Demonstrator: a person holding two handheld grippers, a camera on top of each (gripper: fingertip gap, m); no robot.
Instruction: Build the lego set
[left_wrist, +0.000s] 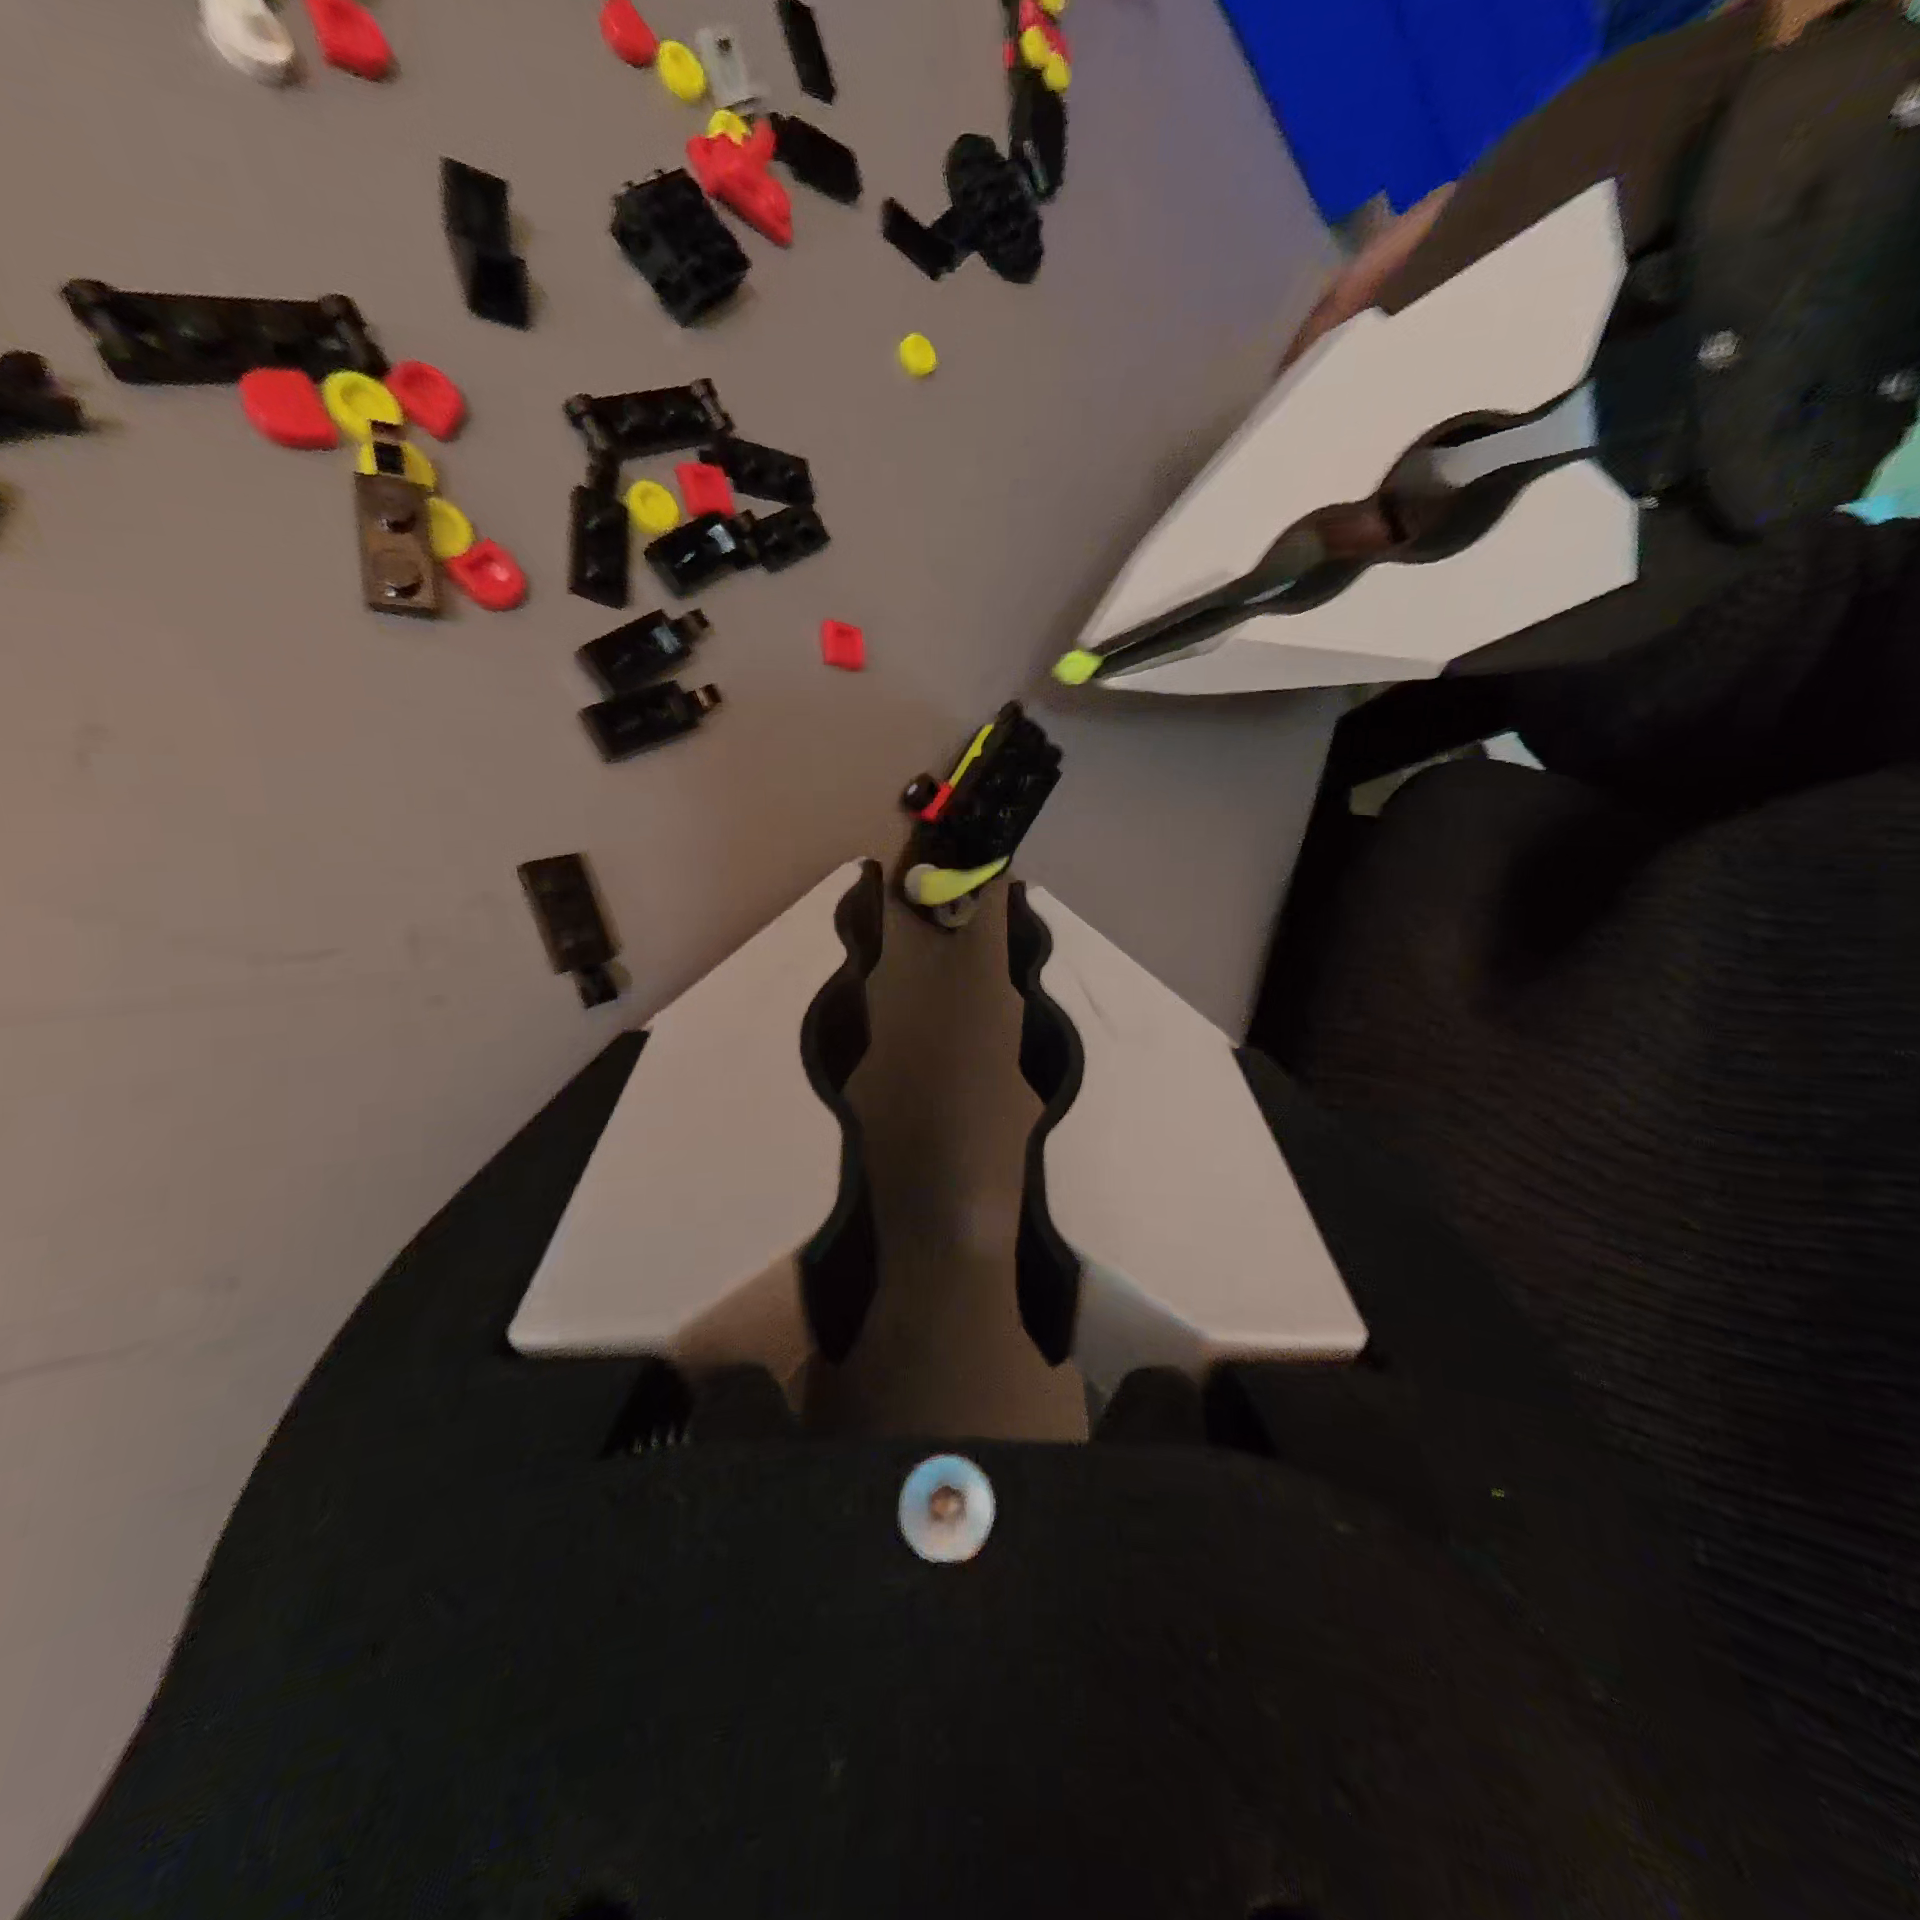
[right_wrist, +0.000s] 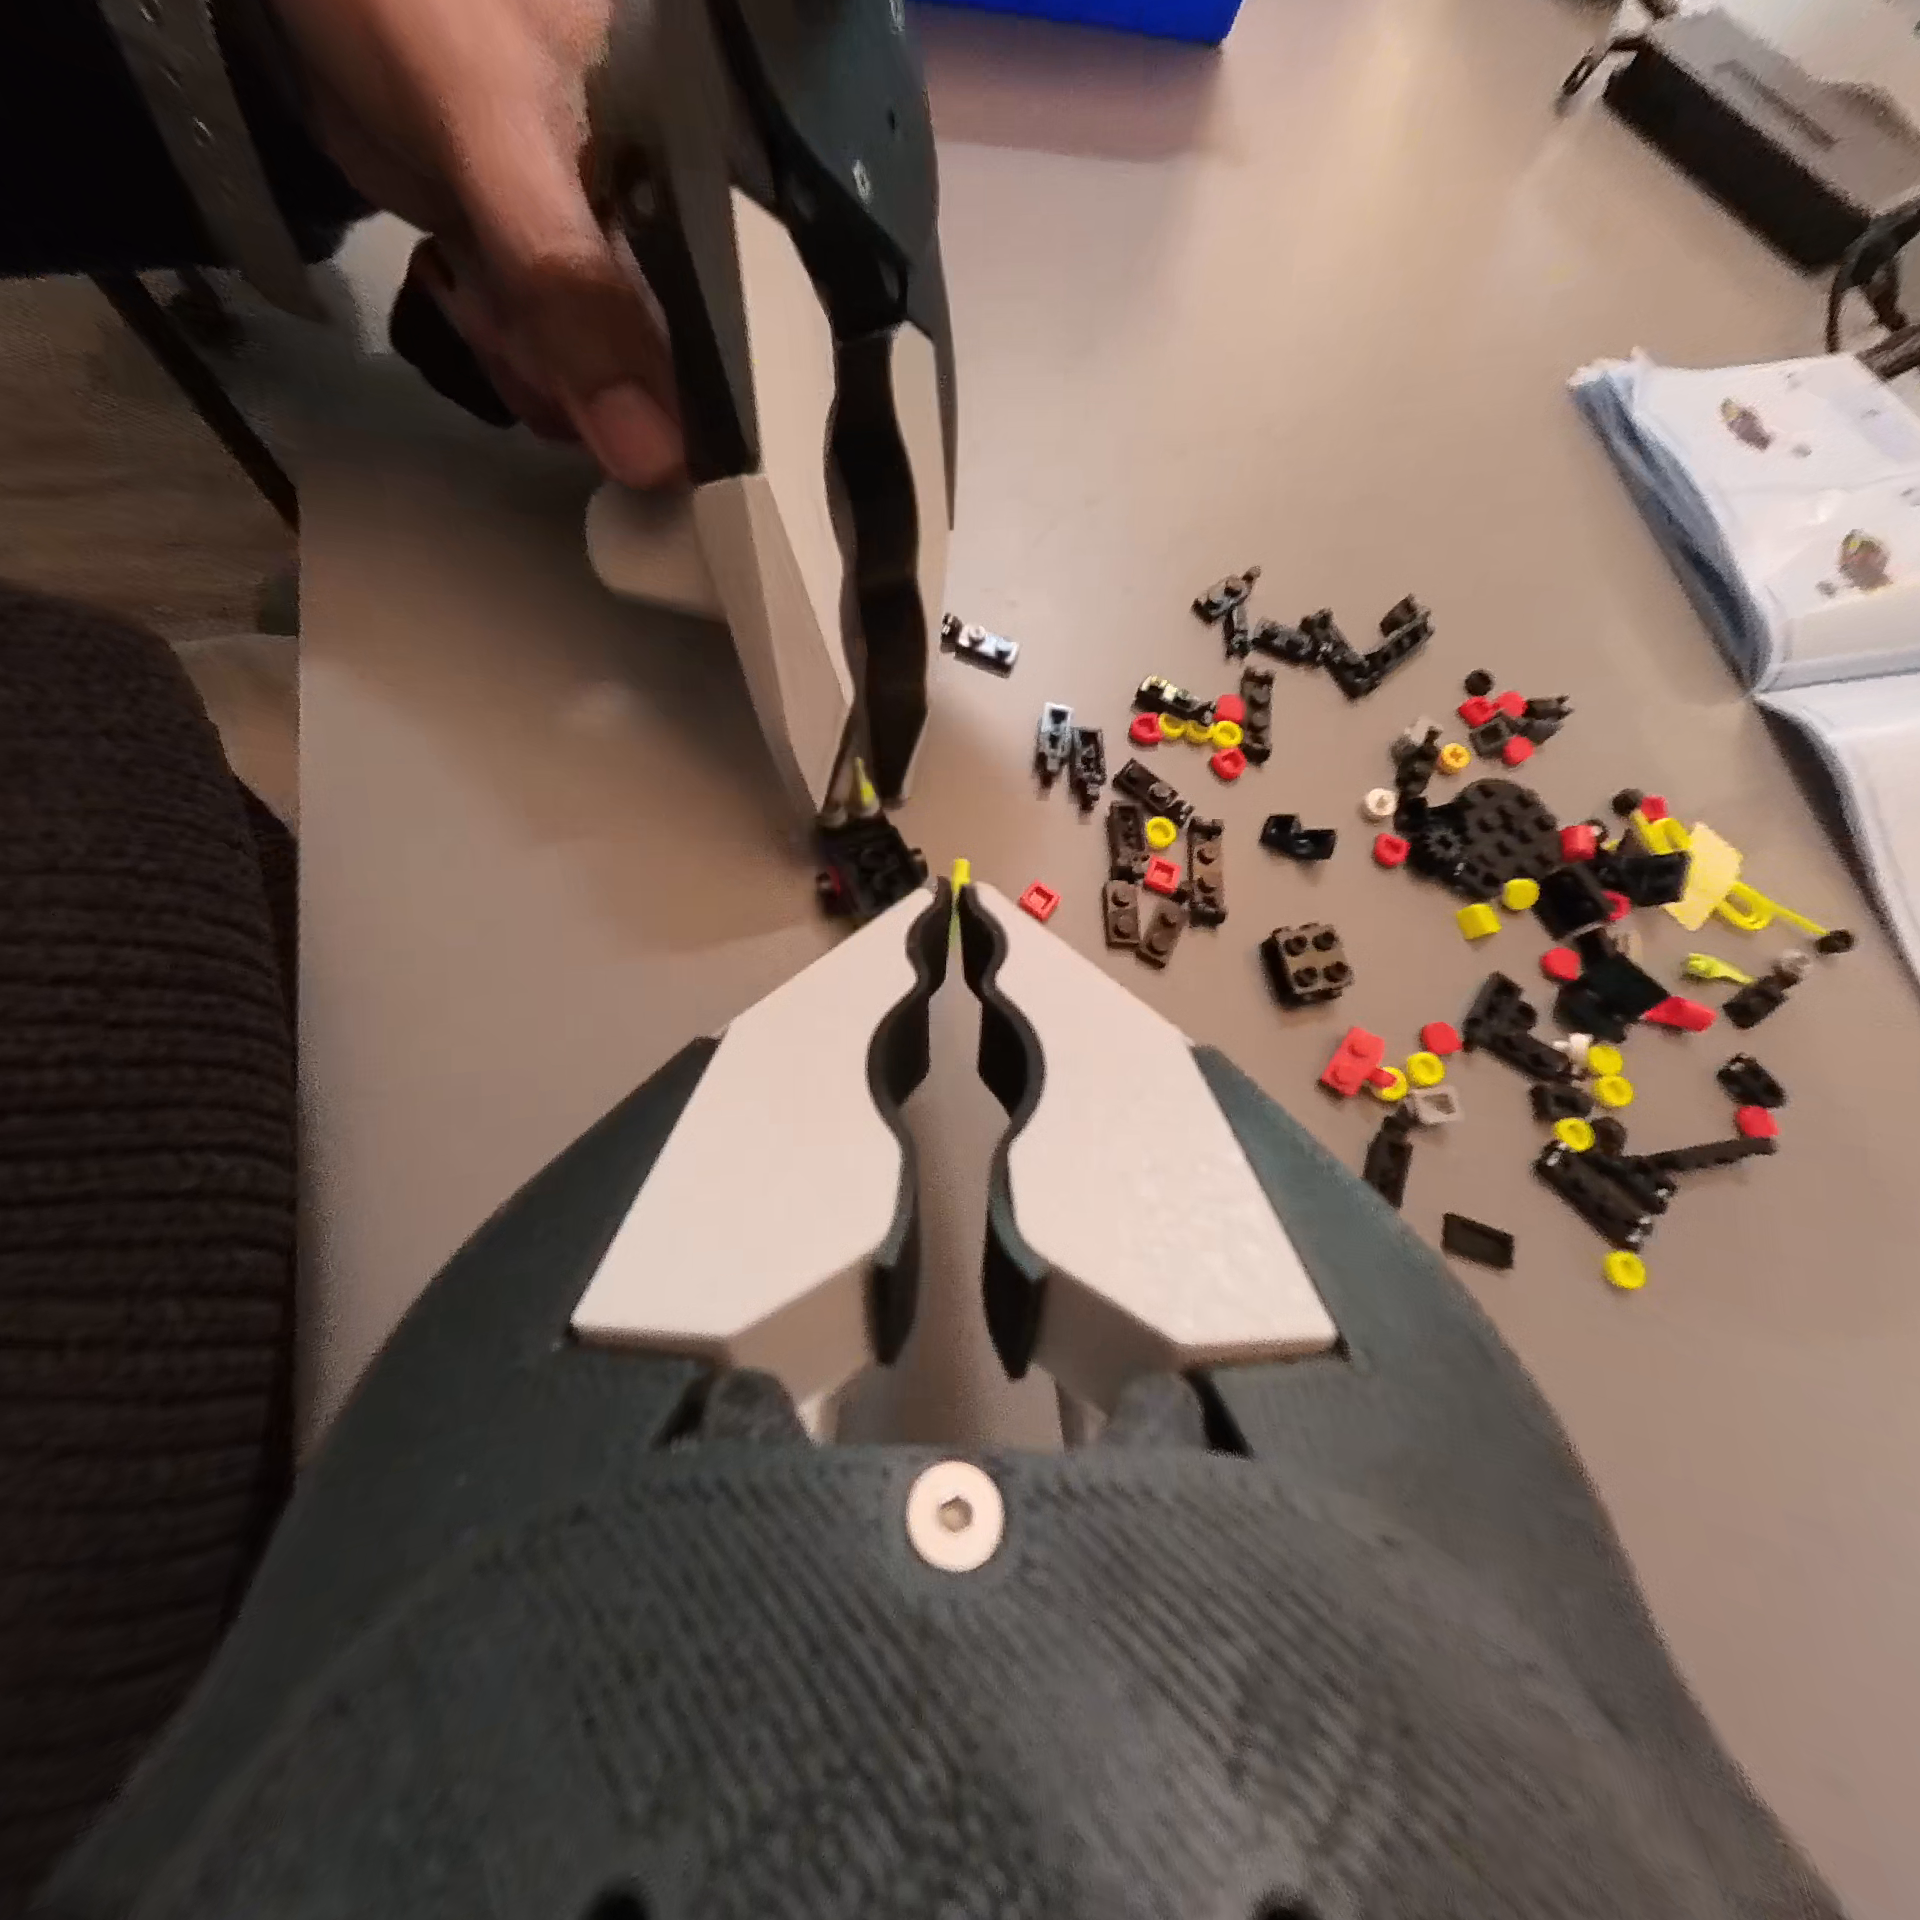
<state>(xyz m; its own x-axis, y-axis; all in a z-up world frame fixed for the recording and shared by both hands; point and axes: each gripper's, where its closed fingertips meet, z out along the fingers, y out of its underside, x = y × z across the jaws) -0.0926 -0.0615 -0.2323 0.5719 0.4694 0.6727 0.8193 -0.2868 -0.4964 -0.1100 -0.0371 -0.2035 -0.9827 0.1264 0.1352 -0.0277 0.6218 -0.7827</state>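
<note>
Left wrist view — left gripper (left_wrist: 943, 894) fingers pinch the black assembly (left_wrist: 982, 805), long axis pointing away toward right gripper (left_wrist: 1081, 665).

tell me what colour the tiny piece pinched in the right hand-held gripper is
Bright yellow-green piece, clearest in the left wrist view at the tip of the right hand-held gripper.

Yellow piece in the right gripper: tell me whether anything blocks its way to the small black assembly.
Nothing visible does. The right gripper pinches the yellow piece at its tips, and only bare table shows between it and the black assembly at the left gripper.
</note>
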